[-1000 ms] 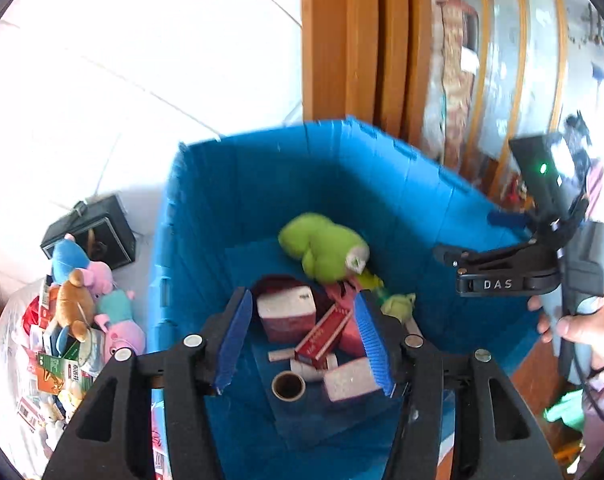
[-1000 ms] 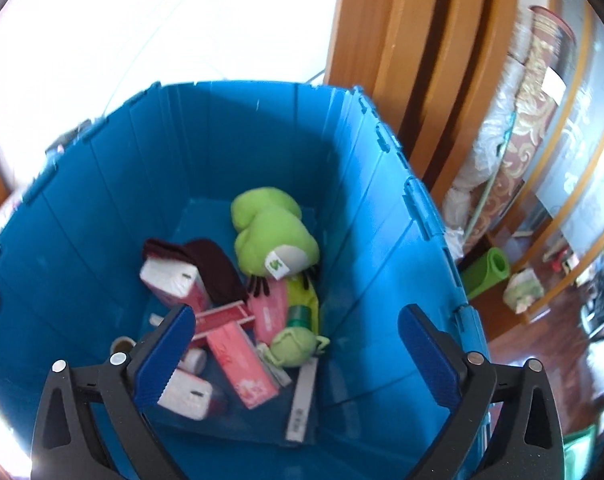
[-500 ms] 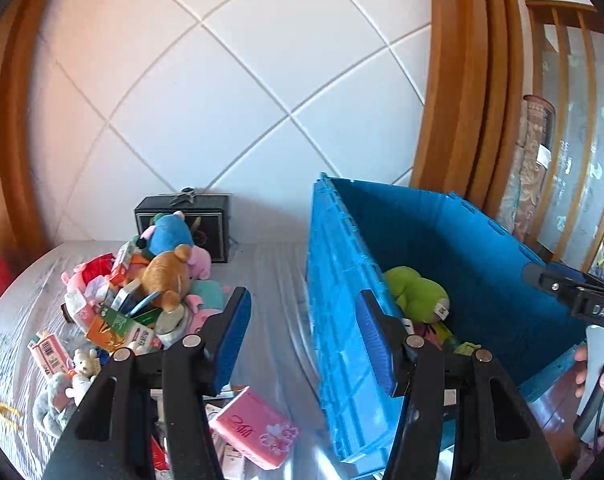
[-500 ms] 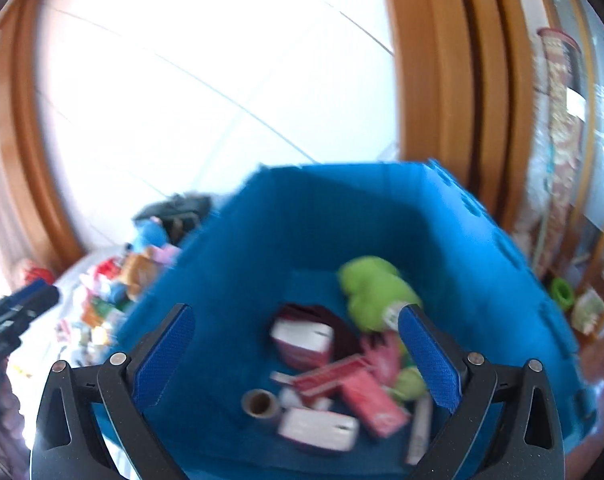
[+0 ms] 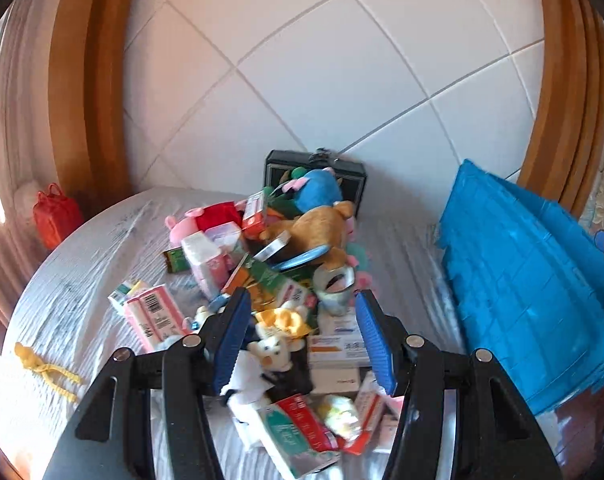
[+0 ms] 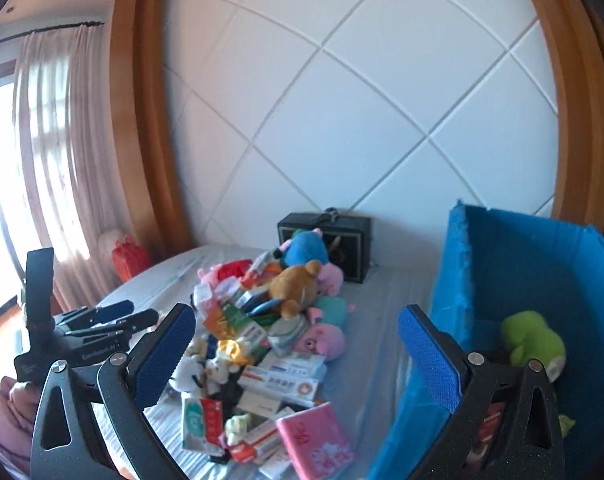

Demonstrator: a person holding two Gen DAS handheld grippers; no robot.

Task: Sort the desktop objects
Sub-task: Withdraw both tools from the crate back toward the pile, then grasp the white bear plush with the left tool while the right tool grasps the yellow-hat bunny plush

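Observation:
A pile of toys and boxes lies on the white-clothed table (image 5: pixel 93 264). In it are a brown teddy bear (image 5: pixel 322 224) (image 6: pixel 295 284), a blue plush (image 5: pixel 318 188) (image 6: pixel 304 250), a tape roll (image 5: pixel 336 284), a pink pig (image 6: pixel 320 338) and a pink tissue pack (image 6: pixel 314 440). My left gripper (image 5: pixel 304 340) (image 6: pixel 135 312) hangs open above the pile's near end, over a small white plush (image 5: pixel 269 350), holding nothing. To its right my right gripper (image 6: pixel 295 356) is wide open and empty. The blue crate (image 5: pixel 522 280) (image 6: pixel 542 264) stands at the right with a green plush (image 6: pixel 534 340) inside.
A black box (image 5: pixel 316 172) stands against the tiled wall behind the pile. A red bag (image 5: pixel 55 216) sits at the table's far left edge, and a yellow cord (image 5: pixel 45 368) lies near the left front. Wooden frames flank the wall; a curtain (image 6: pixel 49 160) hangs at left.
Both grippers have swung left, away from over the crate's inside to over the pile on the table. The crate now sits at the right of both views. Jaws unchanged.

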